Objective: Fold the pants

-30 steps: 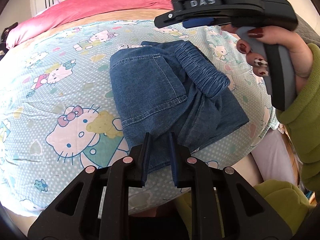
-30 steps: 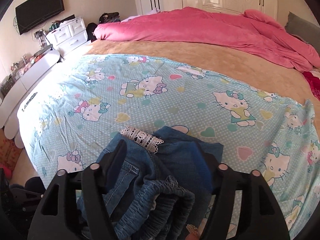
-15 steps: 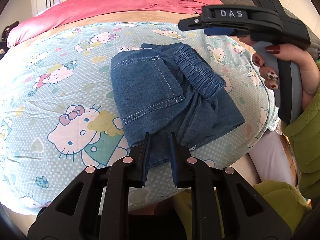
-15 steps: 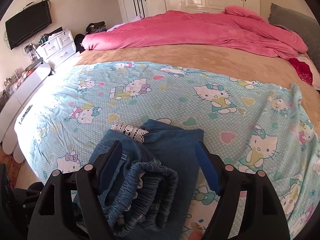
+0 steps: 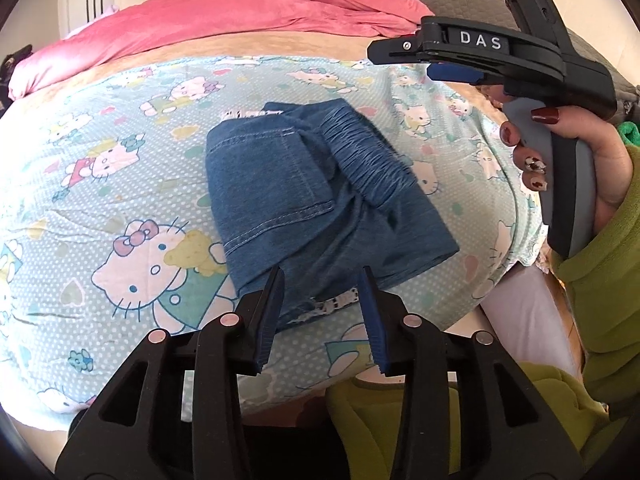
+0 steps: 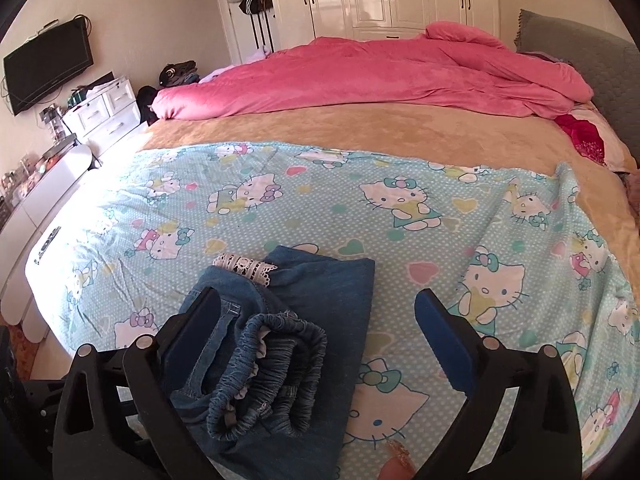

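We see the folded pants [image 5: 320,200] lying on the cartoon-print sheet [image 5: 120,200] near the bed's edge. Our left gripper [image 5: 322,312] is opening over their near hem, pads clear. Our right gripper [image 6: 316,340] is opening wide above the waistband, holding nothing.

Occluded: near edge of pants [image 5: 320,200] lying behind left gripper's [image 5: 322,312] fingers, lower centre | Cropped: sleeve [image 5: 600,288] running off right edge | Blurred: waistband folds, centre | Illegible: shelf clutter [image 6: 24,176], far left
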`<state>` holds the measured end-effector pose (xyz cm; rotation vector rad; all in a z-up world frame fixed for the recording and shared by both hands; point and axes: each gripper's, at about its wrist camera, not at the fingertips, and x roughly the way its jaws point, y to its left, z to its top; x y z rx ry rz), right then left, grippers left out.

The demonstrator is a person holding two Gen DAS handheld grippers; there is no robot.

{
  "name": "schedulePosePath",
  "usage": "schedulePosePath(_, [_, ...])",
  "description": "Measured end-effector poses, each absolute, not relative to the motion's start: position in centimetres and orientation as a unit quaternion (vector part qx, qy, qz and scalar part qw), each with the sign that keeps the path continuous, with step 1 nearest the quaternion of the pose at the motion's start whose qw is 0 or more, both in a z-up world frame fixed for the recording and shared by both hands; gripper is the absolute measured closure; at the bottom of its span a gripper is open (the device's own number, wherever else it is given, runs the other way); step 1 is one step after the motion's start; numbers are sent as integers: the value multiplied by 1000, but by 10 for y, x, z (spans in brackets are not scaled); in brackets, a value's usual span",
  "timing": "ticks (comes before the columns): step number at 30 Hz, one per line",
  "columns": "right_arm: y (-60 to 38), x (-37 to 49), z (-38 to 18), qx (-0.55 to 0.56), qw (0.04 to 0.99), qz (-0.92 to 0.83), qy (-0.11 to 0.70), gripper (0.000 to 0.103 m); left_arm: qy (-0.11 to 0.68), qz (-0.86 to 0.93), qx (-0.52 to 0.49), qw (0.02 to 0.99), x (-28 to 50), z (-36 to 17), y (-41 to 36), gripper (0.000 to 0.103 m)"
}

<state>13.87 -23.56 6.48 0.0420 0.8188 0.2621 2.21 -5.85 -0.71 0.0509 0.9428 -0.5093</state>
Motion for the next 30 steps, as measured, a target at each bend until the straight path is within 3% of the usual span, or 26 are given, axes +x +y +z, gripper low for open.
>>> schedulePosePath(5, [-240,134,72,26,913,122,387,6,437,-236,23,868,22,4,-57,63])
schedulePosePath(8, [-241,131,76,26,915,122,383,6,429,-229,22,874,22,11,-54,46])
schedulePosePath(18, [-248,121,86,32,921,122,369,6,408,-204,11,890,32,32,-46,11])
schedulePosePath(30, [-263,108,101,37,928,120,352,6,389,-160,-19,907,53,58,-17,10])
